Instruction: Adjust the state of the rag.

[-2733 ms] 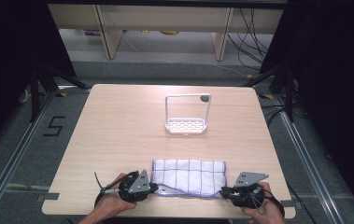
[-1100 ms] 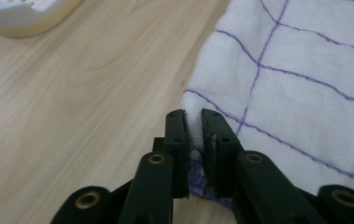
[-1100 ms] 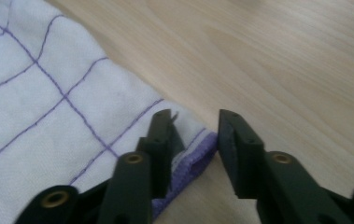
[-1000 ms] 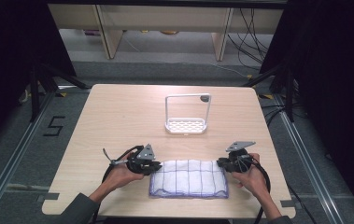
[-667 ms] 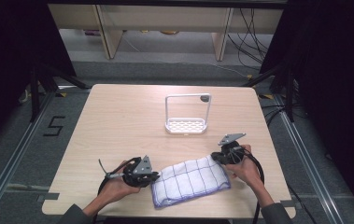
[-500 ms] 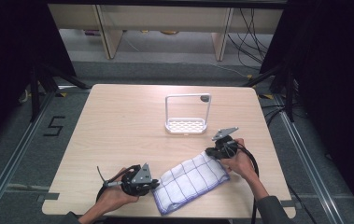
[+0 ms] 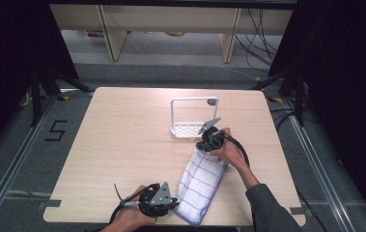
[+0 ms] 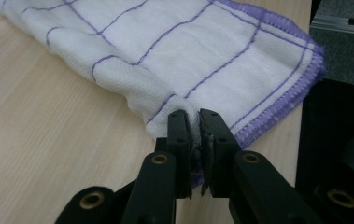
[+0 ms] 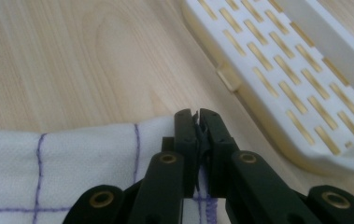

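Note:
A white cloth with purple grid lines [image 7: 201, 181] lies stretched diagonally on the wooden table [image 7: 122, 145]. My left gripper [image 7: 173, 203] is at the front edge and pinches the cloth's near corner. In the left gripper view the gripper [image 8: 193, 116] has cloth [image 8: 202, 56] bunched between its jaws, which have just eased open slightly with the fabric still between them. My right gripper [image 7: 204, 145] holds the far corner, close to a white slotted rack [image 7: 190, 129]. In the right gripper view the gripper [image 9: 194, 114] is shut on the cloth's edge [image 9: 72, 163], with the rack [image 9: 282, 79] just beyond.
The rack has an upright white frame with a dark knob [image 7: 211, 102] at its top right. Bare tabletop stretches to the left and back. The table's front edge lies right under the left gripper, with dark floor and metal rails [image 7: 316, 159] around the table.
The right gripper has carried its corner away from me towards the rack, and the left has drawn back to the front edge. The cloth has swung from lying crosswise to diagonal.

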Available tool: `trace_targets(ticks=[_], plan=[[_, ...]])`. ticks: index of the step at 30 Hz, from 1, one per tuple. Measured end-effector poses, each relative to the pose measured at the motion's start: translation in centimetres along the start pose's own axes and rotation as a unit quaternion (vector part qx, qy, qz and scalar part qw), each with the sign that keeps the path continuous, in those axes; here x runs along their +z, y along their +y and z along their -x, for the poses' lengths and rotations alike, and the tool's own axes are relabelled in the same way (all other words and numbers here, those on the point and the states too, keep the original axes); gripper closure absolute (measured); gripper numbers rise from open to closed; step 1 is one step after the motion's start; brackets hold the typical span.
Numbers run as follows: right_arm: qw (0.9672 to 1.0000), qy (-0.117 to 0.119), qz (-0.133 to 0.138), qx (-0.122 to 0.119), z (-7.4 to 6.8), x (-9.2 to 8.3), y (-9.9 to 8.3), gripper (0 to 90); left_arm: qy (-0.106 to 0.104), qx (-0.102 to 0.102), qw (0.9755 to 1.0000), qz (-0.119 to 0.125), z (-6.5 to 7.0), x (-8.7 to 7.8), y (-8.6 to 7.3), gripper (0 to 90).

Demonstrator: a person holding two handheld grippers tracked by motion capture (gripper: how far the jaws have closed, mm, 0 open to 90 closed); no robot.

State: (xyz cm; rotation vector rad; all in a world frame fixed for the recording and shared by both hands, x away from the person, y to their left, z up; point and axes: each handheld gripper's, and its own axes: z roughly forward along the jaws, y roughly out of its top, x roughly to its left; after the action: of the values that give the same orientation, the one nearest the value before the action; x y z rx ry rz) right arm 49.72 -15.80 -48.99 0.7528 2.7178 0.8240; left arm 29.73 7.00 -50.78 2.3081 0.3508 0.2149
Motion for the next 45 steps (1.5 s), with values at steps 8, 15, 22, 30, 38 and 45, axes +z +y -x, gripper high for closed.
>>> trace_targets(ticks=[8,15,22,30,38,45], plan=[[0.9994,-0.028,0.015,0.016,-0.1,-0.2,1.3,66.2,-0.03,-0.049,0.9969,0.054,0.6,0.2,0.8,58.4],[0.9879,-0.073,0.086,0.106,0.0,-5.7,-0.8,45.3,-0.009,-0.112,0.9898,0.088,-3.5,-0.3,2.6,46.1],[0.9847,-0.087,0.062,0.138,0.0,-7.3,-4.7,42.7,0.009,-0.126,0.9894,0.071,-8.6,1.9,4.6,43.9],[0.9771,-0.091,0.049,0.186,0.5,-7.1,-7.4,42.4,0.045,-0.15,0.9864,0.05,-13.1,5.1,5.3,42.7],[0.973,-0.092,0.039,0.208,0.7,-6.6,-7.5,42.3,0.051,-0.161,0.9845,0.047,-14.6,7.1,7.3,44.0],[0.9794,-0.108,-0.008,0.171,0.3,-5.3,-7.5,42.9,0.05,-0.158,0.9861,0.017,-15.1,8.6,7.9,43.0]])
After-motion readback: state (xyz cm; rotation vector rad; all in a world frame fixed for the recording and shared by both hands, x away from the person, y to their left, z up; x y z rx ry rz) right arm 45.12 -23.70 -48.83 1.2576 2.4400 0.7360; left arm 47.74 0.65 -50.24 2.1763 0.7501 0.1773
